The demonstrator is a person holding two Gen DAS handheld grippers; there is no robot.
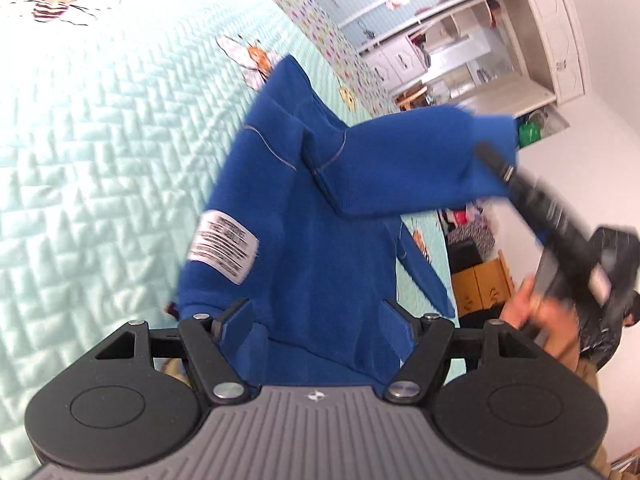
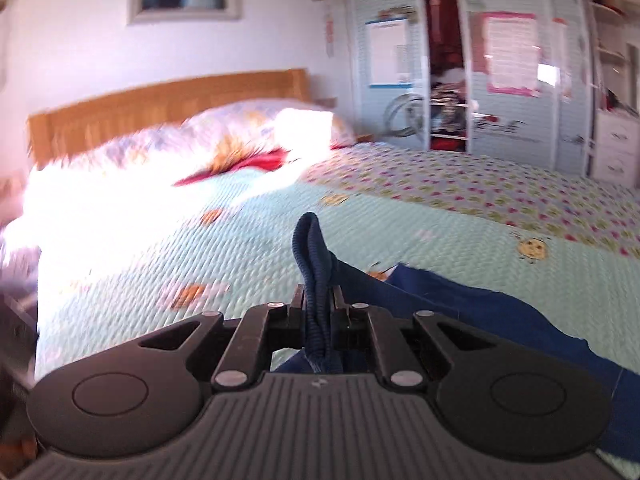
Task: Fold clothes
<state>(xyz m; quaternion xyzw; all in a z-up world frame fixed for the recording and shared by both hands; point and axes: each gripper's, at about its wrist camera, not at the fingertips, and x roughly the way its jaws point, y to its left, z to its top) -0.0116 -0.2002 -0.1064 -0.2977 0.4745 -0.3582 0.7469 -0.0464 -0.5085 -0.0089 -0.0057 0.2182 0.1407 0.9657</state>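
A blue fleece garment (image 1: 320,200) lies inside out on the pale green quilt (image 1: 100,140), with its white care label (image 1: 224,246) showing. My left gripper (image 1: 316,320) stands open low over the near end, and the cloth fills the gap between its fingers. My right gripper (image 2: 318,300) is shut on a ribbed blue cuff (image 2: 314,248) that sticks up above its fingers. In the left wrist view that right gripper (image 1: 494,160) holds the sleeve end lifted off the bed to the right, with a hand (image 1: 528,308) on its handle. The rest of the garment (image 2: 500,320) trails down to the right.
The quilt (image 2: 440,240) has bee patterns and a spotted border. Pillows (image 2: 260,132) and a red cloth (image 2: 256,164) lie by the wooden headboard (image 2: 160,100). Wardrobe doors (image 2: 500,80) stand beyond the bed. Cardboard boxes (image 1: 484,284) sit on the floor beside it.
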